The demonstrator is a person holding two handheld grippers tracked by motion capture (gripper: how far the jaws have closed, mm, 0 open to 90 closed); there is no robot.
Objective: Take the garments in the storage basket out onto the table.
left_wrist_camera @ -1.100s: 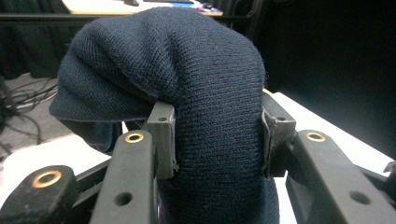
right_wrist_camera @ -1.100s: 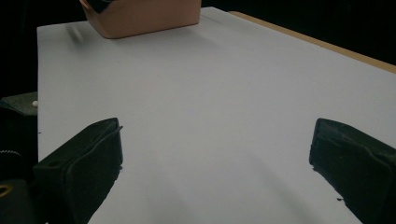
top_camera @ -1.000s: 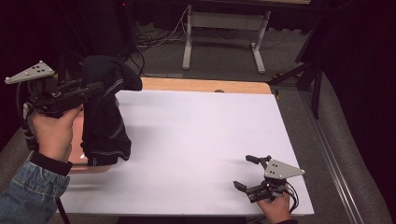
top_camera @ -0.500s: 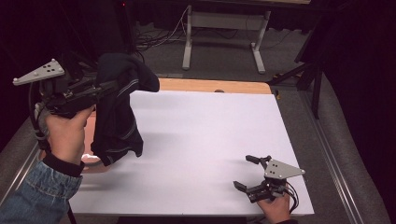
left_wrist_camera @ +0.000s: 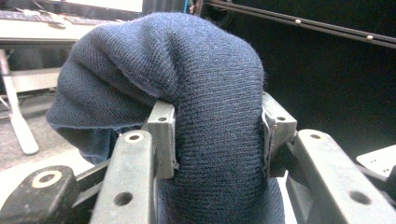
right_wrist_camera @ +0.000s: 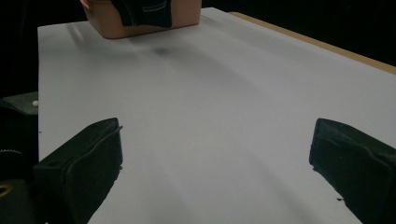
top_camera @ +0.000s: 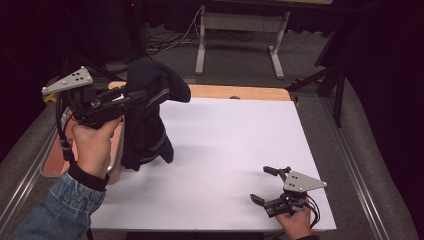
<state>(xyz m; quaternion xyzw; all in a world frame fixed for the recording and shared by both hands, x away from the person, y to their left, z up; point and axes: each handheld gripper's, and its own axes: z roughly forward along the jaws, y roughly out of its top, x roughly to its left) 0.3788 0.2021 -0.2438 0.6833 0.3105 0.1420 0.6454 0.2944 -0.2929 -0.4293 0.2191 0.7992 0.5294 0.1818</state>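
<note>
you had the dark knit garment (top_camera: 147,117) pinched in your left gripper (top_camera: 131,98), its jaws clamped on a thick fold, the cloth hanging clear above the left side of the white table (top_camera: 230,150) beside a pinkish tray (top_camera: 116,150). your right gripper (top_camera: 267,186) rested near the front right edge, jaws spread wide and empty. this looked like the carry step; next you'd likely need to lower the garment onto open table and bring the right in to spread it
</note>
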